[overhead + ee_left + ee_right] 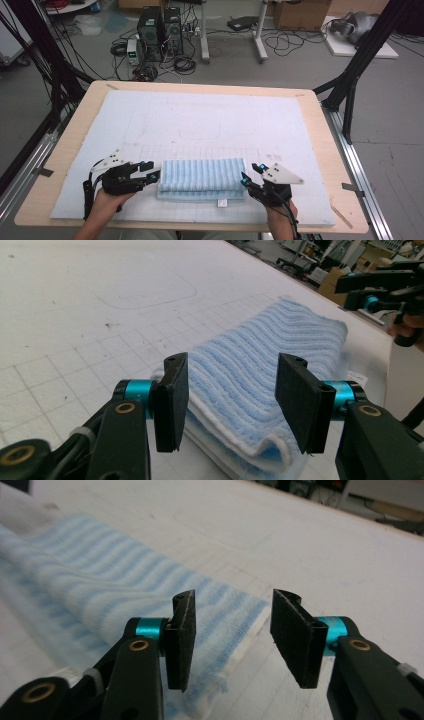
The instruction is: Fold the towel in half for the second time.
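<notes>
Folded towel released at both short ends

High view: the folded blue striped towel (201,179) lies on the white mat (200,120) near the person's edge, the left gripper (152,174) and the right gripper (248,176) at its two ends, probably because the fold is finished. Left gripper view: jaws stand apart around the towel's edge (240,390), not pressing. Right gripper view: jaws parted above the towel's corner (220,625), holding nothing.

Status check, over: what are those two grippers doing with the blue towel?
Left gripper open at towel's left end. Right gripper open at its right end. Folded blue striped towel flat on white mat. Nothing in the way.
</notes>
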### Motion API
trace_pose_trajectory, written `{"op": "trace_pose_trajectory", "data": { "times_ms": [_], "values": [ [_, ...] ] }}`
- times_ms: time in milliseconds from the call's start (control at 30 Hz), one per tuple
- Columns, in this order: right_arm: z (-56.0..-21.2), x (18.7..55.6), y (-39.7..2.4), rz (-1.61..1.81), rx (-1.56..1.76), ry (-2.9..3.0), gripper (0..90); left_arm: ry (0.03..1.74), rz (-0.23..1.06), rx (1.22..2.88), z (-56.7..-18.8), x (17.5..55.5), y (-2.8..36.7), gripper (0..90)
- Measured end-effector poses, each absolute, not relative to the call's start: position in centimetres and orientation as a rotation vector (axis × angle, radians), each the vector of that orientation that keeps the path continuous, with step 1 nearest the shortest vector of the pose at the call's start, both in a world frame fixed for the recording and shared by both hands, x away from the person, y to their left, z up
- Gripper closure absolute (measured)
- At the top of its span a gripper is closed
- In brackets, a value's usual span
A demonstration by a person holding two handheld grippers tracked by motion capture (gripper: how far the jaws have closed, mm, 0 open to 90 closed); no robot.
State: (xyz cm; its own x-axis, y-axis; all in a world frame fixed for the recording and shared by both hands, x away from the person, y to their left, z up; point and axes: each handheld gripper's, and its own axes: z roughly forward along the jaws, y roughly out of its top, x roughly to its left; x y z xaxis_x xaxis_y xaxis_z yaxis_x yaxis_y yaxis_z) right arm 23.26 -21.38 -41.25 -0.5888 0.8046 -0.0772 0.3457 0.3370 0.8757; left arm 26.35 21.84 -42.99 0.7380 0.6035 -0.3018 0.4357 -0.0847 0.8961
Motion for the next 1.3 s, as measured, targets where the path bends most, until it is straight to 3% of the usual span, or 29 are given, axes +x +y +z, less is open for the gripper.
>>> {"op": "trace_pose_trajectory", "data": {
  "times_ms": [100, 167, 500, 600, 833, 1067, 1300],
  "values": [
    [-42.4, 24.0, -20.3, 1.118, 1.007, 2.193, 64.3, 0.840, 0.178, 1.716, -43.0, 26.4, 21.8, 48.2],
    [-43.1, 23.8, -19.7, 1.110, 0.971, 2.253, 65.8, 0.845, 0.185, 1.712, -43.0, 26.6, 22.0, 48.2],
    [-44.3, 22.1, -18.5, 1.150, 0.775, 2.487, 65.9, 0.863, 0.210, 1.706, -43.2, 27.0, 21.7, 47.0],
    [-43.6, 22.1, -18.6, 1.218, 0.762, 2.503, 63.6, 0.852, 0.210, 1.713, -43.3, 26.9, 21.4, 48.6],
    [-42.6, 23.5, -18.8, 1.287, 0.885, 2.294, 56.3, 0.786, 0.173, 1.774, -43.7, 26.6, 19.8, 62.9],
    [-44.1, 24.6, -18.3, 1.152, 0.926, 2.378, 46.8, 0.737, 0.126, 1.911, -44.3, 26.3, 18.6, 62.5],
    [-44.4, 24.0, -18.2, 1.154, 0.851, 2.473, 46.8, 0.754, 0.189, 2.022, -44.8, 26.2, 18.2, 60.3]
  ]
}}
